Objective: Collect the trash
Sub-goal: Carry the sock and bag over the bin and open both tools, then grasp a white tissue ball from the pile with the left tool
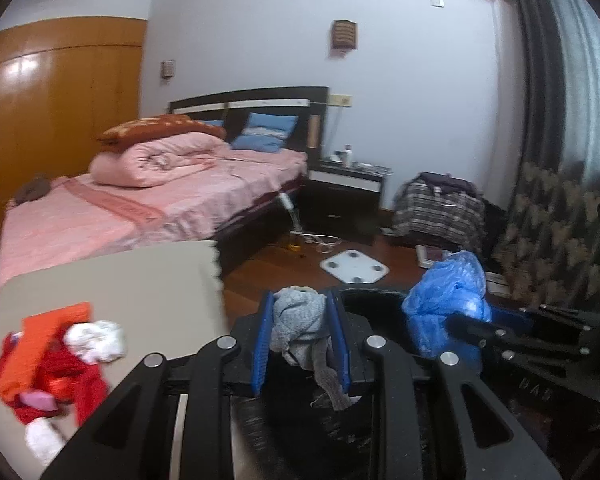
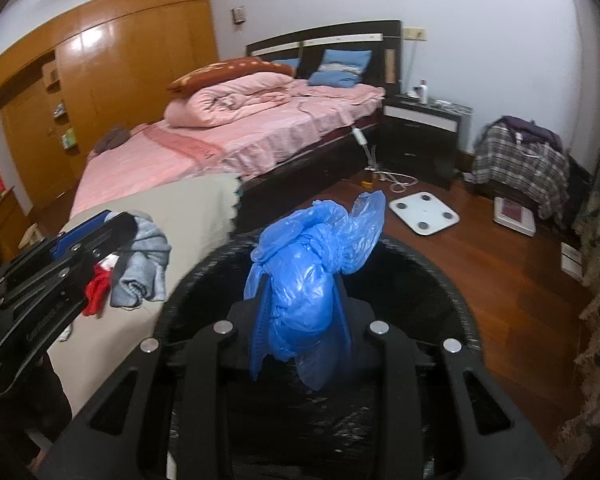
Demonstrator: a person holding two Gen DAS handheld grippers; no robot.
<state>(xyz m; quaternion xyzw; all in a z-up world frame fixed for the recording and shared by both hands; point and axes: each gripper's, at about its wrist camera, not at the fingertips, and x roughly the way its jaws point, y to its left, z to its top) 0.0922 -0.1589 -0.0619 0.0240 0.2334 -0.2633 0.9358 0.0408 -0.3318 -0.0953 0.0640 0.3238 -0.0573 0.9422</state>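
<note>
Red and orange scraps (image 1: 48,364) lie with white crumpled paper (image 1: 96,340) on the beige tabletop (image 1: 140,280) at the far left, not yet collected. Next along, the left gripper (image 1: 300,340) is clenched on a grey rag (image 1: 300,320), whose tail dangles over the black bin (image 2: 440,280). Further right, the right gripper (image 2: 300,320) pinches a crumpled blue plastic bag (image 2: 312,264) directly above the bin's mouth. To drop both well, I judge each load should hang inside the rim before the jaws part, the rag's loose tail first, so nothing snags the edge.
</note>
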